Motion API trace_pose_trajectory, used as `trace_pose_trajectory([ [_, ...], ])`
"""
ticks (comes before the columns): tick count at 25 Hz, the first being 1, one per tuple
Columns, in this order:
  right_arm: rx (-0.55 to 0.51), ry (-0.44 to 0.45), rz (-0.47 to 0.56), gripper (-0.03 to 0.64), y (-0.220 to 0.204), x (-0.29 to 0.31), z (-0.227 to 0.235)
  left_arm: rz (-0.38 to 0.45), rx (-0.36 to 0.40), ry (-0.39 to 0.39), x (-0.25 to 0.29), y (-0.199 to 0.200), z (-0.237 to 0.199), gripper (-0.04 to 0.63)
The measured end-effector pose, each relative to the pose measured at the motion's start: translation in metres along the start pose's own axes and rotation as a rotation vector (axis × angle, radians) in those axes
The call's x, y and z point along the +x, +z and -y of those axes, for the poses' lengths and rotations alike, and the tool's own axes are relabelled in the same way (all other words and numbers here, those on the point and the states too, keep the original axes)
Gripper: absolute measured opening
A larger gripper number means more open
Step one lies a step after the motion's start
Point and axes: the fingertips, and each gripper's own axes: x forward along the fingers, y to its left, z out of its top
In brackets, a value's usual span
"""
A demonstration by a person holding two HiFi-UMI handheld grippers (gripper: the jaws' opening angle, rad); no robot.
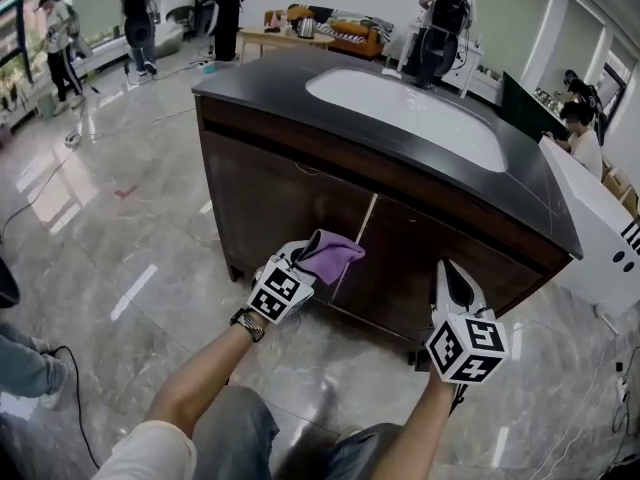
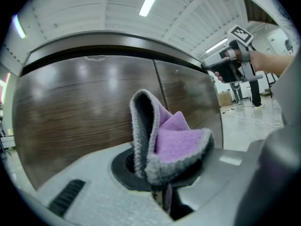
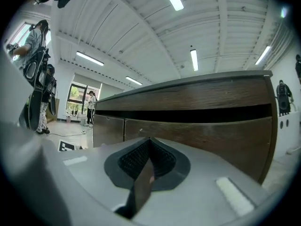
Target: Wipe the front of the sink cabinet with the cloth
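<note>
Left hand-held gripper [image 1: 298,260] tight on purple cloth [image 1: 333,252], near cabinet front [image 1: 268,196]

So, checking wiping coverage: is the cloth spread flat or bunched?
Bunched: the cloth is folded over itself, pinched in the left gripper.

Dead ahead at twelve o'clock the dark wood front of the sink cabinet [image 1: 290,203] walls off the way forward, and the black countertop [image 1: 260,93] juts out above it, capping any climb close to the doors. The left gripper [image 1: 305,263], clamped on the purple cloth [image 1: 335,253], sits just before the door face by the centre seam, with bare door panel free out to the right gripper [image 1: 452,278] at its three o'clock, jaws pressed together on nothing. Wide polished floor [image 1: 120,228] lies clear from seven round to nine o'clock, a white unit [image 1: 600,233] crowds the cabinet's three o'clock end, and the person's knees [image 1: 235,433] fill six o'clock.
</note>
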Motion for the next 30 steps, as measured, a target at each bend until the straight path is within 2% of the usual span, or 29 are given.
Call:
trace_pose_trajectory([
  [4, -0.047, 0.029, -0.005, 0.008, -0.003, 0.022, -0.012, -0.002, -0.02, 0.092, -0.017, -0.008, -0.043, 0.043],
  [10, -0.058, 0.075, -0.02, 0.008, -0.012, 0.036, -0.042, -0.015, -0.081, 0.207, -0.051, -0.037, -0.12, 0.043],
  [12, -0.077, 0.079, -0.035, 0.008, -0.014, 0.039, -0.045, -0.017, -0.106, 0.243, -0.058, -0.047, -0.144, 0.044],
  [18, -0.183, 0.053, -0.078, 0.008, -0.019, 0.041, -0.036, -0.023, -0.108, 0.343, -0.079, -0.066, -0.193, 0.044],
  [20, -0.175, 0.052, -0.086, 0.008, -0.019, 0.039, -0.031, -0.027, -0.127, 0.384, -0.088, -0.072, -0.21, 0.044],
  [25, -0.119, 0.066, -0.081, 0.008, -0.021, 0.033, -0.023, -0.015, -0.24, 0.501, -0.114, -0.093, -0.246, 0.044],
  [30, -0.058, 0.099, -0.08, 0.008, -0.02, 0.018, -0.016, -0.013, -0.316, 0.656, -0.146, -0.123, -0.27, 0.044],
])
